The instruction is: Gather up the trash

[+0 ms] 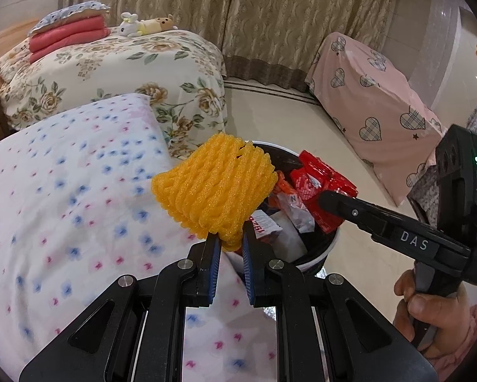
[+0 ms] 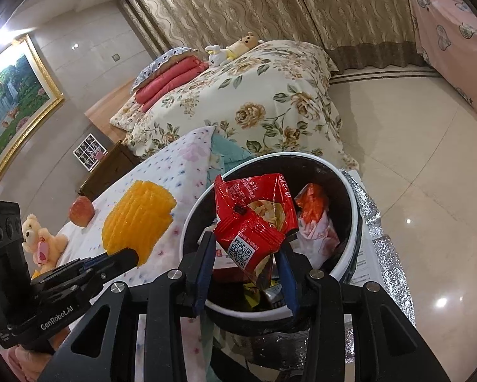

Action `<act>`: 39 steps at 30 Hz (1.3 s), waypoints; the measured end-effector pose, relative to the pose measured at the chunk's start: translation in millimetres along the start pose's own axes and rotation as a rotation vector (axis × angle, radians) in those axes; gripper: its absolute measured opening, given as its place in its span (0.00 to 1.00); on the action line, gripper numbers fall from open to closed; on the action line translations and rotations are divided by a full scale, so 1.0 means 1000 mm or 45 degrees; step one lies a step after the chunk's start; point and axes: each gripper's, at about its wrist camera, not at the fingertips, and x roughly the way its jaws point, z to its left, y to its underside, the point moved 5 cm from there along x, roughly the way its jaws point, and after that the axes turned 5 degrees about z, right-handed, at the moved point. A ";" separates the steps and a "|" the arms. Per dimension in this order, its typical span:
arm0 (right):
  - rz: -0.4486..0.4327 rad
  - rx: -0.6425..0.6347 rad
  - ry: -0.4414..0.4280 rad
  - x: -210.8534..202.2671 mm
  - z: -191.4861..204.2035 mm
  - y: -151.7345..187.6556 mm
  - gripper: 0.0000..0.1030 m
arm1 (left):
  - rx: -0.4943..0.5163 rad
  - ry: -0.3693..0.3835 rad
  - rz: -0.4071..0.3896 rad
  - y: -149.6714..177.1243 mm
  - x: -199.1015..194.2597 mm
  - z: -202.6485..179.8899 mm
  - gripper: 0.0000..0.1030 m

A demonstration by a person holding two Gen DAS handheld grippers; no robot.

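Note:
My left gripper (image 1: 230,243) is shut on a yellow foam fruit net (image 1: 214,189) and holds it above the flowered quilt, just left of the bin's rim. The net also shows in the right wrist view (image 2: 136,219). The round bin (image 2: 350,254) has a white rim and dark liner and holds several wrappers. My right gripper (image 2: 246,256) is over the bin with its jaws spread around a red snack bag (image 2: 254,222); the bag sits between the pads. The red bag shows in the left wrist view (image 1: 324,187).
A quilt with small flowers (image 1: 63,191) covers the near surface. On it lie an apple (image 2: 81,211) and a small teddy bear (image 2: 41,242). A floral bed (image 1: 111,73) stands behind, pink-covered furniture (image 1: 372,108) to the right, tiled floor between.

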 end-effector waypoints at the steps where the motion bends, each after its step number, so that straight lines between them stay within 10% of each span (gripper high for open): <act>1: 0.003 -0.001 0.001 0.001 -0.001 -0.001 0.39 | 0.005 0.000 0.004 -0.001 0.002 -0.002 0.12; 11: 0.031 0.008 0.029 0.009 -0.015 -0.010 0.40 | 0.028 0.014 0.032 -0.007 0.015 -0.010 0.15; 17: 0.029 0.022 0.034 0.010 -0.018 -0.014 0.49 | 0.016 0.007 0.018 -0.007 0.014 -0.008 0.44; 39: -0.108 0.039 -0.025 -0.016 0.017 0.004 0.80 | -0.270 -0.074 -0.098 0.049 -0.050 0.075 0.53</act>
